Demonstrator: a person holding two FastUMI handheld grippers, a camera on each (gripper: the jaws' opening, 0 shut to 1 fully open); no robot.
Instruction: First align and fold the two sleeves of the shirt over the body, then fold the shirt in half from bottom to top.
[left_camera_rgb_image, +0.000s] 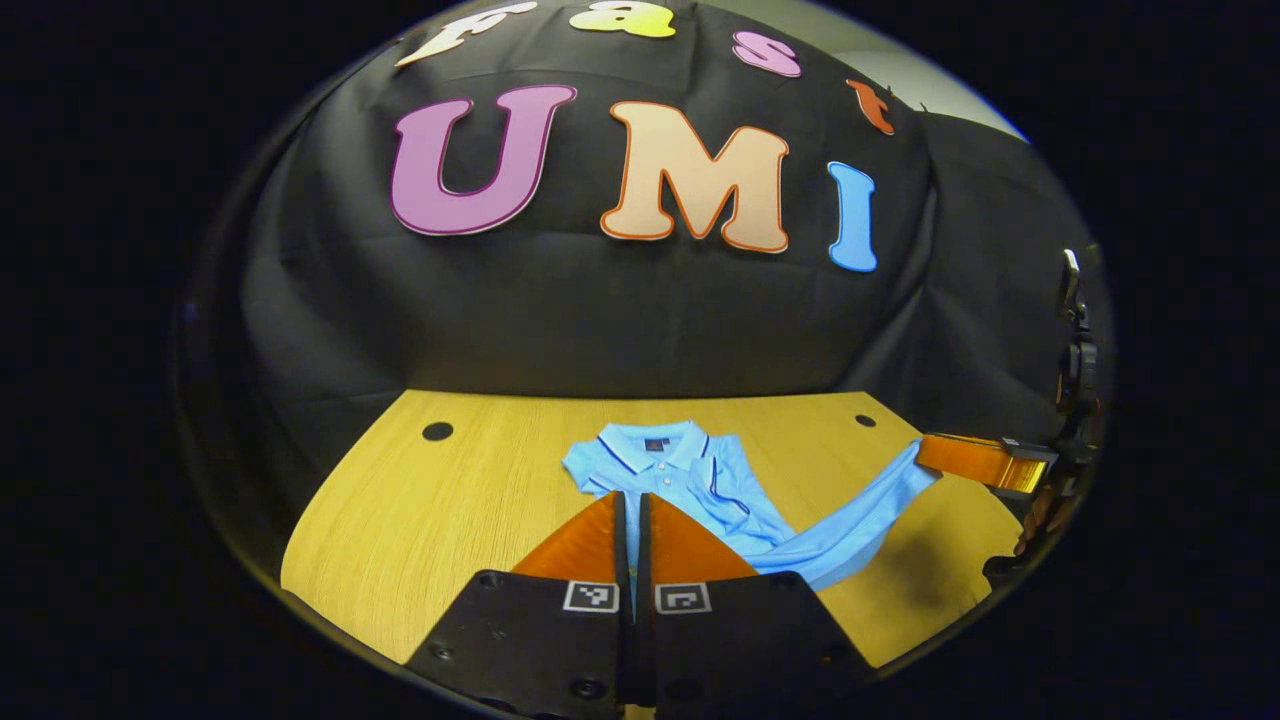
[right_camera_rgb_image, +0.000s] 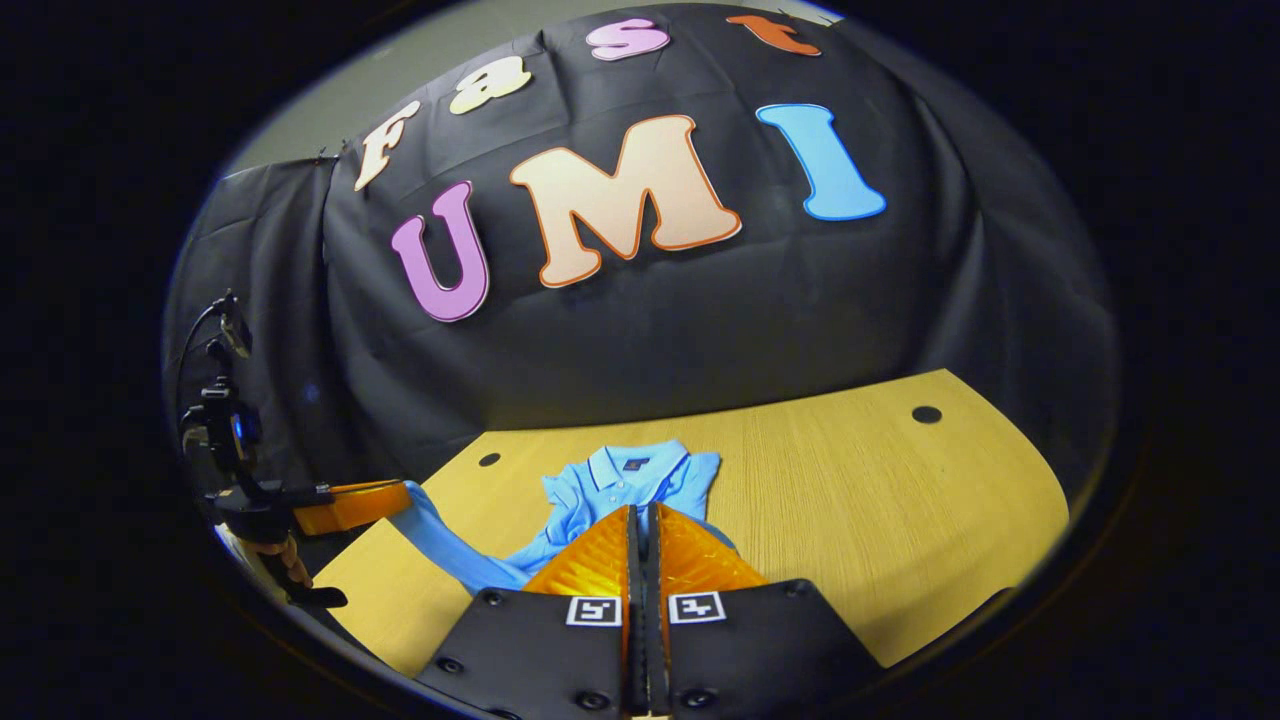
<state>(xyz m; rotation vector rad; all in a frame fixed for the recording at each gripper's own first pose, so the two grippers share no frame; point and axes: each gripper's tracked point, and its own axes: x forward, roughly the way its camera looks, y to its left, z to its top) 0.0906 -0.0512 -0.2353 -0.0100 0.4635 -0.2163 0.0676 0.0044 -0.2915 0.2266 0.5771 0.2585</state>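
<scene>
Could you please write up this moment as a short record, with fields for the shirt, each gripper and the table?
garment: light blue polo shirt, collar end flat on the table, near end lifted
sleeve: seems folded over the body
left gripper: shut on one near corner of the polo shirt
right gripper: shut on the other near corner, cloth pulled taut
table: wooden, with round holes near its far edge
stage: bottom-to-top fold apparently under way, not yet done

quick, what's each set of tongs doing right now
Left tongs: closed on the shirt, at its bottom edge.
Right tongs: closed on the shirt's bottom edge too.
</scene>
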